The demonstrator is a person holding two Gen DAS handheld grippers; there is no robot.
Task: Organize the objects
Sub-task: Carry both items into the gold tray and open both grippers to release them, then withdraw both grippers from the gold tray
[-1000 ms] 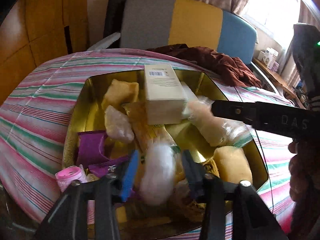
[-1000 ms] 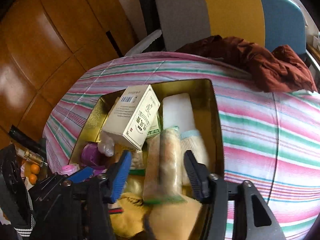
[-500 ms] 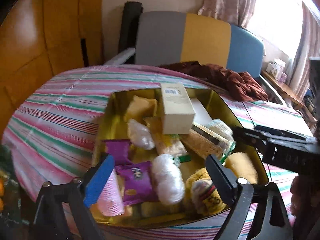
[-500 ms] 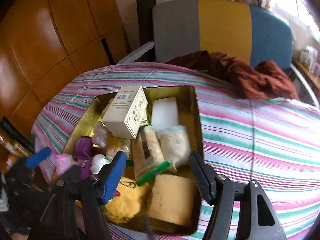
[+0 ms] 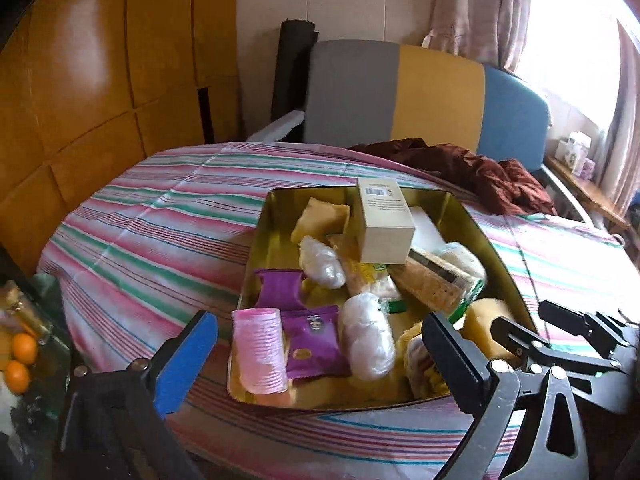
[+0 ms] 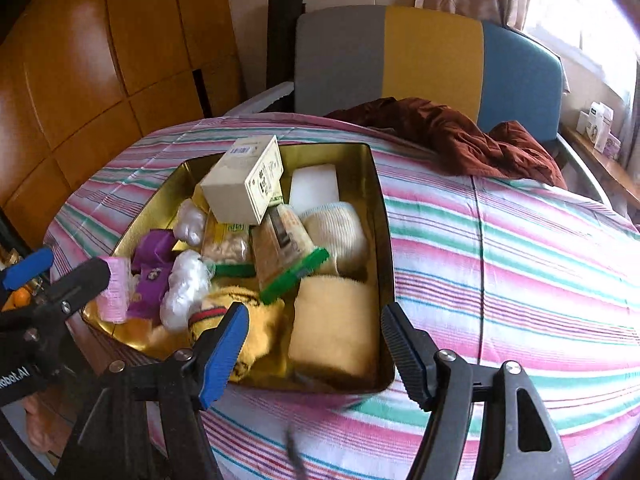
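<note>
A gold metal tin sits on the striped tablecloth, full of items: a cream box, a pink roll, purple packets, white wrapped bundles, a cracker pack with a green end, yellow cloths. My left gripper is open and empty, held back just before the tin's near edge. My right gripper is open and empty, over the tin's near right corner.
A dark red cloth lies on the table's far side before a grey, yellow and blue chair back. Oranges sit low at the left. Wooden panels line the left wall.
Both grippers opened, letting go of the white bundle and the cracker pack, which now lie in the tin. Both grippers pulled back and up from the tin.
</note>
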